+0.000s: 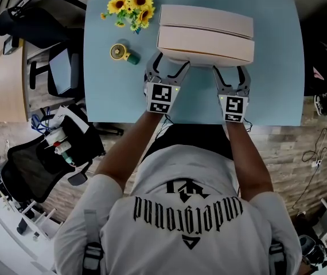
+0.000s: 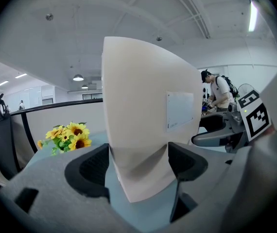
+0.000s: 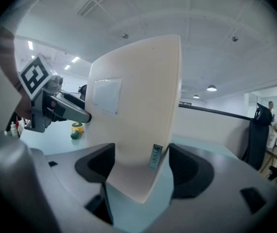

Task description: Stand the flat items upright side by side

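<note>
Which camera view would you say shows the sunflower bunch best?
The head view: the sunflower bunch shows clearly from above, unobstructed. The left gripper view catches it small and from the side; the right gripper view misses it.

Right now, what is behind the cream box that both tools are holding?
A second cream box sits just behind the held box, on the blue table. Its near side, and whether the two touch, is covered.
</note>
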The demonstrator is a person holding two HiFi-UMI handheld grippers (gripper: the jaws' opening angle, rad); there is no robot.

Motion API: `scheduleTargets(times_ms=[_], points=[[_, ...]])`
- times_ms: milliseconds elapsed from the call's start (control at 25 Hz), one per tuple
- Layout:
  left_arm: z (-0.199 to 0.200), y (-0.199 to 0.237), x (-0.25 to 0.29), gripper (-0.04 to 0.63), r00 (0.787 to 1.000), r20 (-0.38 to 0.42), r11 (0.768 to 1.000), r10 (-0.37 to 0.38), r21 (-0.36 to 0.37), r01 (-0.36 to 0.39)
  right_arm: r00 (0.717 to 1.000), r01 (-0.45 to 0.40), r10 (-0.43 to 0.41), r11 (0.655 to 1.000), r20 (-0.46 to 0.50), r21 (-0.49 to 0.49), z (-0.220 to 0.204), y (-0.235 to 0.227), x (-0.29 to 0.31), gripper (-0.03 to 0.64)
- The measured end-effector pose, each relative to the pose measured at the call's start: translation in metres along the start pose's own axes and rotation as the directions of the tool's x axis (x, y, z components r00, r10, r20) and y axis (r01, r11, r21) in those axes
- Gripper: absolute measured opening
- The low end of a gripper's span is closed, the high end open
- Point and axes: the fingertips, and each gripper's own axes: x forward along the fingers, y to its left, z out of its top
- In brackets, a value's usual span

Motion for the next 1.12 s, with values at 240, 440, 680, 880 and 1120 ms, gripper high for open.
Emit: scheduleTargets(times_ms=[240,440,680,880,1120], points=[[0.006,0.007,-0.012,0.394,1.0,0.005,1.0,0.006,0.001,-0.006,1.0,-0.021,0.021,1.0,0.009,-0.006,0.012,0.0,-0.011,0.354],[0.024,0.01,-0.035,0.394,0.999,0.043,1.0,0.017,-0.013,-0.016,0.998,-0.027,0.028,1.0,0.051,-0.01,0.039,-0.005,-0.034,0.348],[0.053,0.002,-0.071,0.391,0.995,0.098,0.999,0.014,-0.032,-0.011,0.995,-0.065,0.066,0.998,0.075,-0.008,0.072,-0.003,-0.072,0.336],[0.082,-0.005,-0.094,0.35,0.99,0.14,1.0,0.015,-0.029,-0.011,0.989,-0.109,0.109,0.994,0.101,-0.002,0.1,-0.003,-0.096,0.276],[0.107,-0.025,-0.127,0.236,0.985,0.172,0.999,0.011,-0.037,-0.005,0.97,-0.203,0.204,0.979,0.131,-0.023,0.12,0.001,-0.128,0.174]])
